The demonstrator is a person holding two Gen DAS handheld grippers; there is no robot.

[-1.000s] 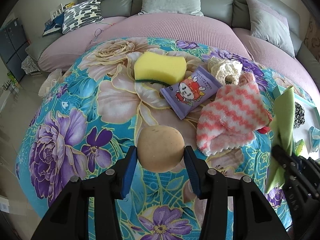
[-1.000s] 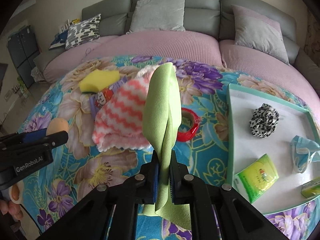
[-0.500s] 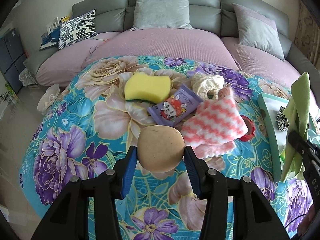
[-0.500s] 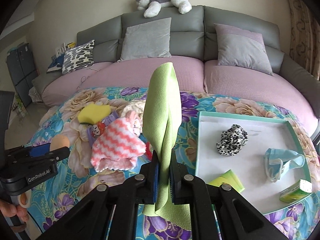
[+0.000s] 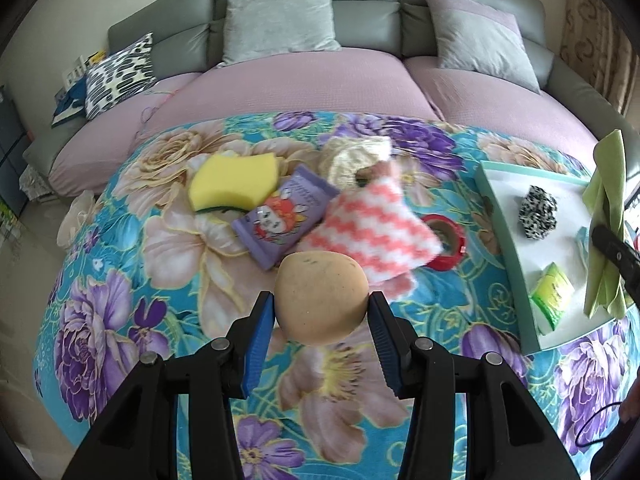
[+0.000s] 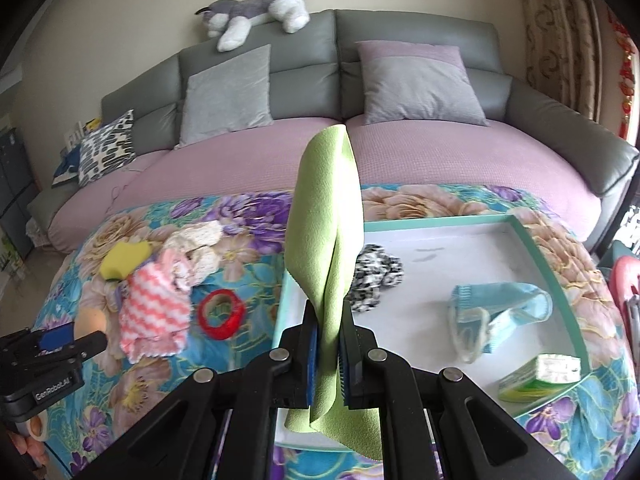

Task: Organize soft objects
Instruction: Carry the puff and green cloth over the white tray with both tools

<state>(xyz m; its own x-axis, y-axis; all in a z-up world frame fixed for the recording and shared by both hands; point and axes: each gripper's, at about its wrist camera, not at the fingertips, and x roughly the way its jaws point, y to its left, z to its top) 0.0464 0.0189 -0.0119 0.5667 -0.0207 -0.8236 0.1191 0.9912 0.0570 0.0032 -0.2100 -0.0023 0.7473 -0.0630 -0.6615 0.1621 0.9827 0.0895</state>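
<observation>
My left gripper (image 5: 321, 311) is shut on a tan soft ball (image 5: 322, 297), held above the floral cloth. My right gripper (image 6: 331, 334) is shut on a folded green cloth (image 6: 326, 232) that stands up between its pads, over the near left edge of the white tray (image 6: 456, 248). In the left wrist view the green cloth (image 5: 608, 216) hangs at the far right over the tray (image 5: 504, 200). On the table lie a yellow sponge (image 5: 234, 182), a purple packet (image 5: 286, 216), a pink-and-white zigzag cloth (image 5: 370, 236) and a cream knitted piece (image 5: 352, 156).
The tray holds a black-and-white scrunchie (image 6: 376, 276), a blue mask (image 6: 498, 316) and a green tissue pack (image 6: 540, 374). A red tape roll (image 6: 221, 314) lies between the cloths and the tray. A grey sofa with cushions (image 6: 416, 88) stands behind the table.
Both grippers have risen and swung to the right. The green cloth now hangs over the tray's left edge; the tan ball stays clamped in the left gripper.
</observation>
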